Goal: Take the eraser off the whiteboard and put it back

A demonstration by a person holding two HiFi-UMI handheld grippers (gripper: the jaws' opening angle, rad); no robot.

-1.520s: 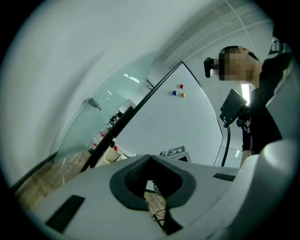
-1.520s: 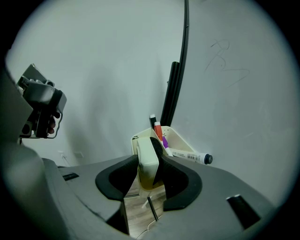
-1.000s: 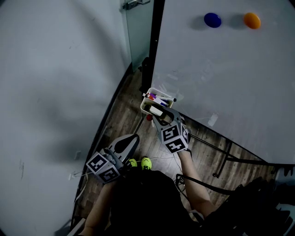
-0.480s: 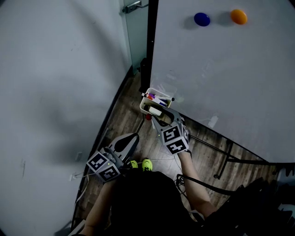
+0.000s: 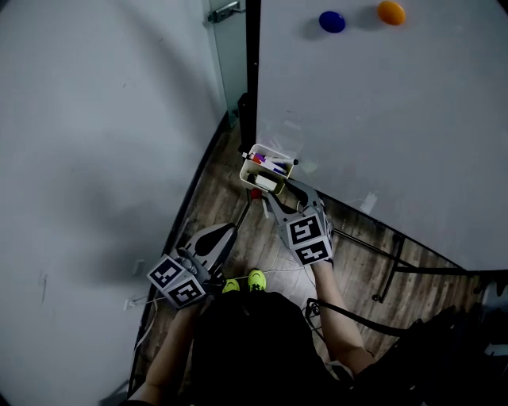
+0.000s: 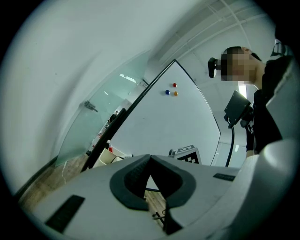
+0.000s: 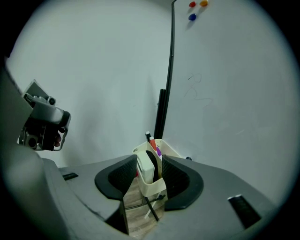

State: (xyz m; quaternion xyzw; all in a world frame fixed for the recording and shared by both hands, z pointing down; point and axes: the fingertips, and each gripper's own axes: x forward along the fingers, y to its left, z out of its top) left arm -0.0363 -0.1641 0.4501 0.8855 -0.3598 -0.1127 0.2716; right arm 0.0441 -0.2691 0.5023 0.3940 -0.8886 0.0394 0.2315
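Observation:
The eraser (image 7: 144,168), white with a black felt face, stands on edge in a cream holder (image 7: 152,187) fixed at the whiteboard's (image 5: 381,119) lower left corner, beside several markers (image 7: 151,140). In the head view the eraser (image 5: 266,184) lies in the near end of the holder (image 5: 274,156). My right gripper (image 5: 279,198) points at the holder from just short of it. Its jaws (image 7: 149,161) are open and frame the eraser without pressing on it. My left gripper (image 5: 226,234) hangs lower left, away from the board, shut with nothing in it (image 6: 149,158).
A blue magnet (image 5: 332,21) and an orange magnet (image 5: 390,12) stick high on the whiteboard. A grey wall (image 5: 95,143) and a glass door (image 5: 230,63) close off the left. The board's stand legs (image 5: 373,250) and cables cross the wooden floor (image 5: 214,190).
My right gripper has drawn back a little from the holder and risen, jaws equally wide. The eraser stays in the holder. The left gripper has kept still.

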